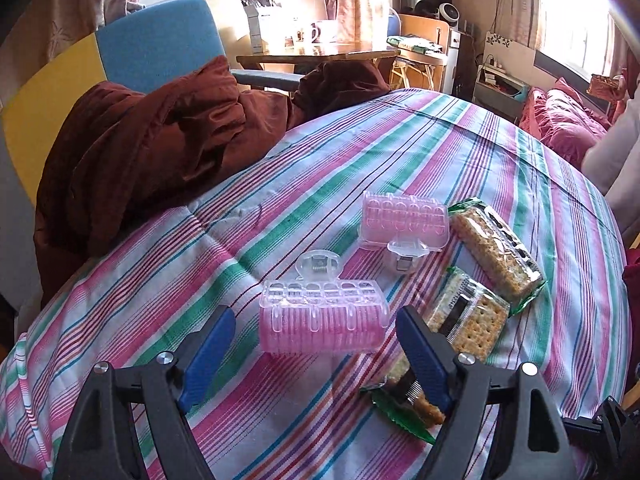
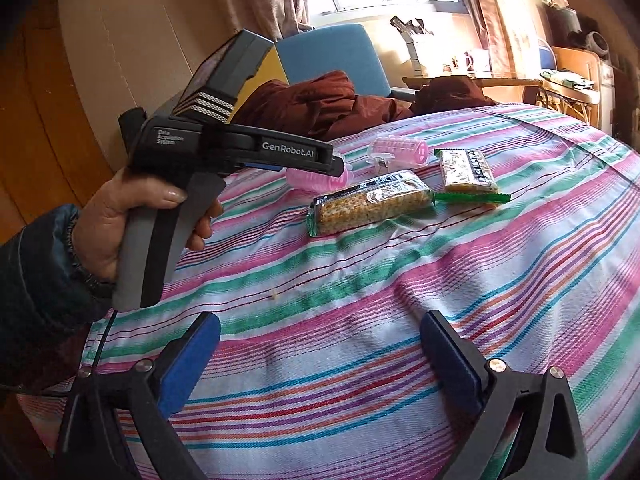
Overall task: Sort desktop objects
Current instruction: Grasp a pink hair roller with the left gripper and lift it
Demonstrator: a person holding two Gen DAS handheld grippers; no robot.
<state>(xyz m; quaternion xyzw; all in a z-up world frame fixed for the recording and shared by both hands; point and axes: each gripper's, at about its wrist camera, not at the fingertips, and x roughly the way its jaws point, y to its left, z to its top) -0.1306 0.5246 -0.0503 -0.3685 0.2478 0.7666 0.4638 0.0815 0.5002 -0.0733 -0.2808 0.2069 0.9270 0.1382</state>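
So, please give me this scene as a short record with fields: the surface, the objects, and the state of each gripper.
surface: striped cloth
hair rollers: two pink; near roller, far roller
cracker packs: two; near pack, far pack
left gripper: open, near roller just ahead of its fingers, not gripped
right gripper: open, holding nothing, above bare cloth
background: dark red fabric

Window glare, fisheye-warped dark edges
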